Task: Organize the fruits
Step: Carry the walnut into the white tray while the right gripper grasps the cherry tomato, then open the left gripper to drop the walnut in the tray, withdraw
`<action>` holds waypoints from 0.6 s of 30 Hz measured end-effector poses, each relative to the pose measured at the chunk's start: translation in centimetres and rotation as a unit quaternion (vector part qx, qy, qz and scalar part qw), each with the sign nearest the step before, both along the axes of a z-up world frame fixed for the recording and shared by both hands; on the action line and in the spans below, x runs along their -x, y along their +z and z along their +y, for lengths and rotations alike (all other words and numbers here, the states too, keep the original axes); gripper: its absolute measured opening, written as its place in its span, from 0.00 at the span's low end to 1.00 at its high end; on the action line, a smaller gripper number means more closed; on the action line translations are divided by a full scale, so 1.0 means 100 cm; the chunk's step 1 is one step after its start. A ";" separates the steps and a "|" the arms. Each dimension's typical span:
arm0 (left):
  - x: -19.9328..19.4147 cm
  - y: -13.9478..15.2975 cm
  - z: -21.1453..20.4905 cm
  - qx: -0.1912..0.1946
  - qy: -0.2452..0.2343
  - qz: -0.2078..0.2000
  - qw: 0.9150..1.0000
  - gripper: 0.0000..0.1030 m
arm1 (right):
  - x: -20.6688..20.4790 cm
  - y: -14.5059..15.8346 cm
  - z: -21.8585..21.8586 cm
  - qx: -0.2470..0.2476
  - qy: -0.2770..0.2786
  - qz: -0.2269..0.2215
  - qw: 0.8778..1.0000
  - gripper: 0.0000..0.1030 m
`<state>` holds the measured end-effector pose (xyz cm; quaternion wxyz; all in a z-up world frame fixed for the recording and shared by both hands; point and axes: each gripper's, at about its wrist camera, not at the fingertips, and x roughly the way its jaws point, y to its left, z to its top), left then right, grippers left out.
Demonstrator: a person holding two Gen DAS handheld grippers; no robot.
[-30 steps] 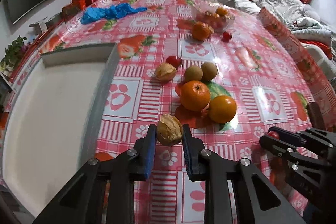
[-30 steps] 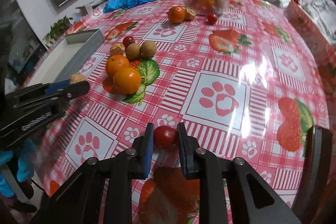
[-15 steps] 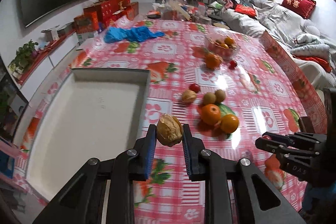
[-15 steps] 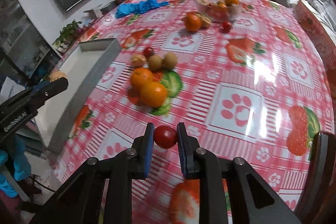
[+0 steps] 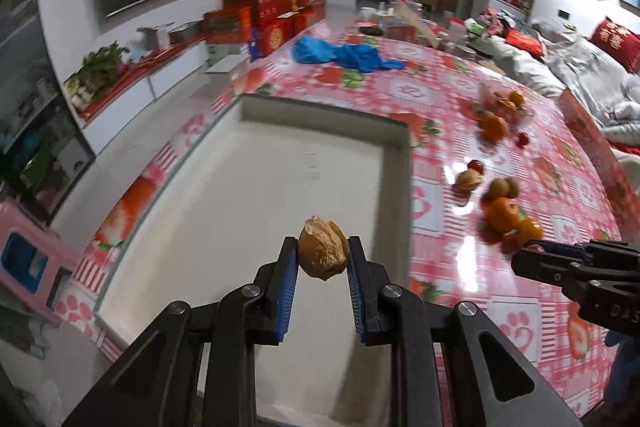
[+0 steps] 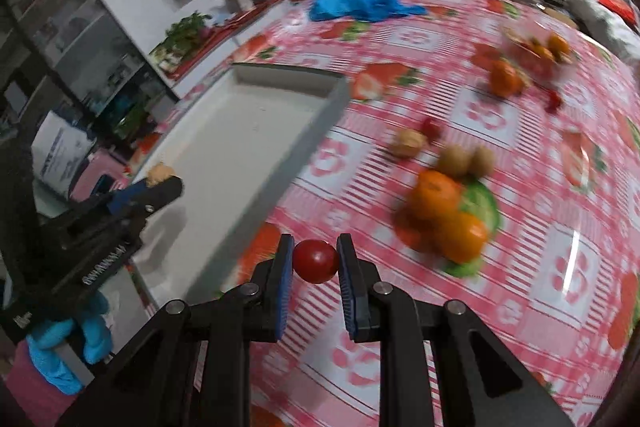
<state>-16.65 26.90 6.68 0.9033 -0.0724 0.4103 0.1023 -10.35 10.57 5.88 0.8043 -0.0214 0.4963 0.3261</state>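
My left gripper [image 5: 322, 259] is shut on a papery husked groundcherry [image 5: 322, 253] and holds it above the near part of the white tray [image 5: 280, 187]. It also shows in the right wrist view [image 6: 160, 183]. My right gripper [image 6: 315, 262] is shut on a small red cherry tomato [image 6: 316, 261], above the tablecloth just right of the tray [image 6: 256, 115]. Two oranges [image 6: 444, 215], two kiwis [image 6: 466, 159], another groundcherry [image 6: 409, 143] and a tomato [image 6: 431, 126] lie on the table.
A clear bowl of fruit [image 5: 505, 102] with an orange [image 5: 493, 126] and a tomato [image 5: 521, 139] beside it stands further back. A blue cloth [image 5: 344, 55] lies at the far side. Red boxes [image 5: 264, 15] stand beyond the table edge.
Both grippers have moved left with their fruit. The left one has gone from the tray's right edge to above the tray. The right one has come close to the tray.
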 end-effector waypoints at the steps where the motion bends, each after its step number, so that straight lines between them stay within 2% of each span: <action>1: 0.001 -0.002 0.003 -0.002 0.005 0.001 1.000 0.25 | 0.000 0.001 0.008 0.001 0.008 0.000 1.000 0.23; 9: 0.008 -0.016 0.031 0.002 0.037 0.012 0.999 0.25 | 0.003 0.001 0.068 0.005 0.059 0.011 0.998 0.23; 18: 0.009 -0.030 0.046 0.013 0.049 0.023 0.998 0.25 | 0.007 -0.014 0.105 0.019 0.084 0.031 0.996 0.23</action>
